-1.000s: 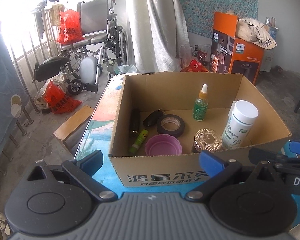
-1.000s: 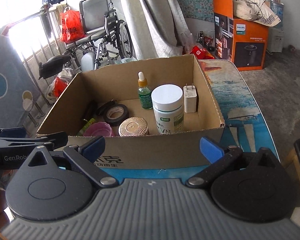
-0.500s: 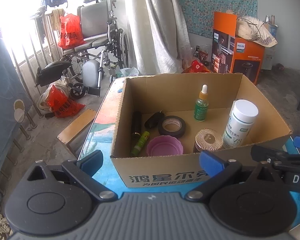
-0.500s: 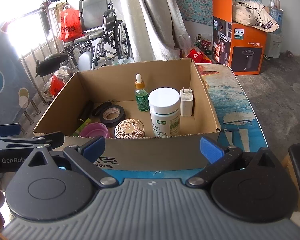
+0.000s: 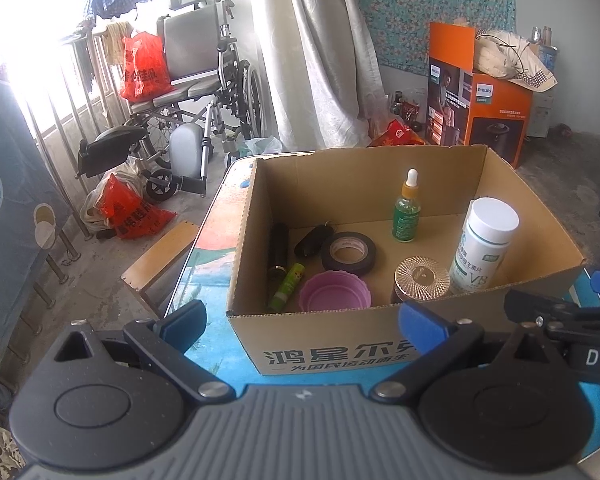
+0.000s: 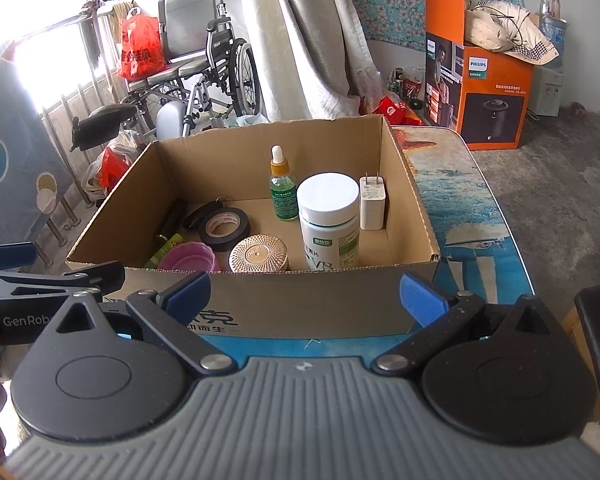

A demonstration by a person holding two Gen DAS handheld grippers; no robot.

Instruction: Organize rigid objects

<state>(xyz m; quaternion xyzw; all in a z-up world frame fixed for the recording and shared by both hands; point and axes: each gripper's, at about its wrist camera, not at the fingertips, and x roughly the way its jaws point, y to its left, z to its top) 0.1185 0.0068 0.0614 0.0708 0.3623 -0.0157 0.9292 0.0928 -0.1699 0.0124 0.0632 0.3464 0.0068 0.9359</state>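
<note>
**Open carton of small goods, both tools held back and empty**

A brown corrugated cardboard box [image 6: 260,304] with raw-cut top edges and dark printed characters on its near wall stands on a table [image 6: 472,216] whose top bears a glossy blue seascape print. Inside the box, along its left wall, lies a matte black cylindrical flashlight [image 5: 279,249], with a slim lime-green plastic tube [image 5: 287,286] at its near end. Beside them rest a glossy black oval fob [image 5: 313,240] and a flat roll of black tape [image 5: 349,252] with a pale card core. Near the front wall sit a scalloped, soft-looking purple cup [image 5: 334,294] and a jar with a faceted rose-gold lid [image 6: 258,254]. A green glass dropper bottle [image 6: 282,192] with an amber collar and white bulb stands upright toward the back. A tall white plastic supplement bottle [image 6: 329,226] with a smooth round cap stands just in front of a white rectangular wall charger [image 6: 373,206], prongs up, near the right wall.

The left hand-held gripper [image 5: 302,322] hangs short of the box's near wall, its blue-padded fingers spread wide, gripping nothing and touching nothing. The right hand-held gripper [image 6: 306,294] is likewise spread wide and empty, apart from the box front.
</note>
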